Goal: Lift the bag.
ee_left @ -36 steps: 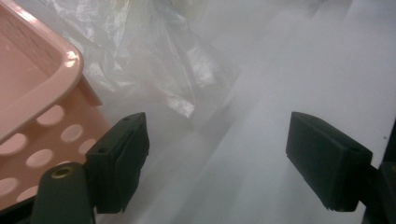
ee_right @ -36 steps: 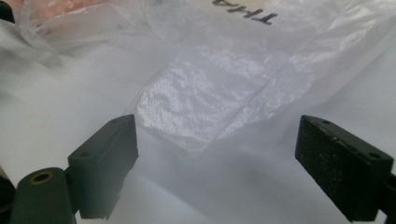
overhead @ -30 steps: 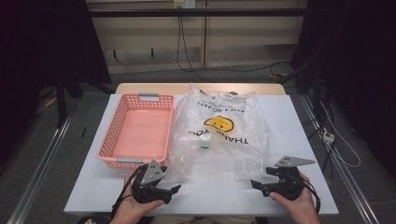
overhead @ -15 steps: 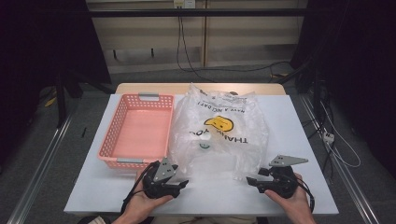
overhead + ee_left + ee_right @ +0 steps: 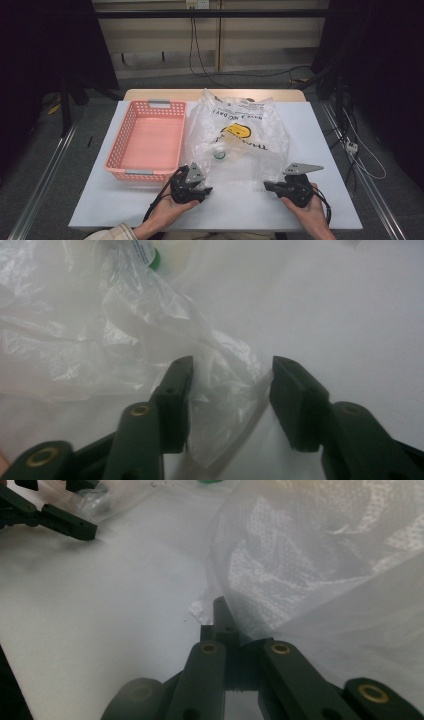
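Since a second ago, the left tongs [image 5: 206,190] are brought in to the near-left edge of the plastic bag [image 5: 240,140]; their jaws have just been closing, a fold of film between them, not yet pinched. Left of the bag, the pink basket [image 5: 131,131] is empty. Inside the bag on the desk [image 5: 325,150], a green-capped bottle [image 5: 219,154] remains. The right tongs [image 5: 266,186] are clenched on the bag's near-right edge, so unpacking appears barely begun.

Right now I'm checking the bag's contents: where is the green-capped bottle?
In the high view the green-capped bottle lies inside the clear plastic bag at mid-table, right of the pink basket and beyond the left gripper.
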Action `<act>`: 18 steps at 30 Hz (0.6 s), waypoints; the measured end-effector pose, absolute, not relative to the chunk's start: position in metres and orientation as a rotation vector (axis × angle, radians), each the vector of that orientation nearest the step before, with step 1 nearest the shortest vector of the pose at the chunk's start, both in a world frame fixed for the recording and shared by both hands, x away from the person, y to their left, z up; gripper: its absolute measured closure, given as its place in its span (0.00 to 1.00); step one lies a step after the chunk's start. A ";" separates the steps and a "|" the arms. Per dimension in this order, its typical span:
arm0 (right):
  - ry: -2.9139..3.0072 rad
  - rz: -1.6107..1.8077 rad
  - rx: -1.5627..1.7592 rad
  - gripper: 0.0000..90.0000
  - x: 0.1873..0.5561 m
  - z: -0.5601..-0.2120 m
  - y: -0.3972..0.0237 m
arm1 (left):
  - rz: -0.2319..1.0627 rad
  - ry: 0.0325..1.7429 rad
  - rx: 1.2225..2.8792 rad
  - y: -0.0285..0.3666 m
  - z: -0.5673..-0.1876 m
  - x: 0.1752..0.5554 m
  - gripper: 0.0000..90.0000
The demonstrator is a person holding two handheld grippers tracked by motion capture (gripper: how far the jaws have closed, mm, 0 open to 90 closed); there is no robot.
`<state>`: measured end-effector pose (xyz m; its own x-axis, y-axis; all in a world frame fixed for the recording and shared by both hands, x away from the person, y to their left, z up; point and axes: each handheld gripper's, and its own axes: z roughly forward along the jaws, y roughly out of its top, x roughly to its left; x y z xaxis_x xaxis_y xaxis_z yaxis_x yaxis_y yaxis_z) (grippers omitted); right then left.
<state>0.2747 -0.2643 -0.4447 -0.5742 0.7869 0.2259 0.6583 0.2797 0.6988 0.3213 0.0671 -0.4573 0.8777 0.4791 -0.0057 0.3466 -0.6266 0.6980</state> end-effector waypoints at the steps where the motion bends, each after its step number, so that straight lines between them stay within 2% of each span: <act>1: 2.381 1.173 1.355 1.00 0.274 -0.444 -0.264 | 0.210 0.604 2.308 0.067 -0.457 0.322 0.63; 4: 2.375 1.184 1.346 1.00 0.274 -0.443 -0.265 | 0.153 0.625 2.295 0.069 -0.457 0.325 0.75; 6: 2.370 1.192 1.348 1.00 0.273 -0.442 -0.266 | 0.143 0.646 2.295 0.068 -0.456 0.325 0.89; 8: 2.366 1.201 1.353 1.00 0.273 -0.442 -0.267 | 0.126 0.648 2.299 0.068 -0.456 0.325 0.97; 13: 2.353 1.256 1.336 1.00 0.273 -0.436 -0.270 | 0.109 0.642 2.261 0.072 -0.449 0.325 1.00; 18: 2.287 1.354 1.338 1.00 0.274 -0.421 -0.278 | 0.110 0.613 2.157 0.078 -0.421 0.324 1.00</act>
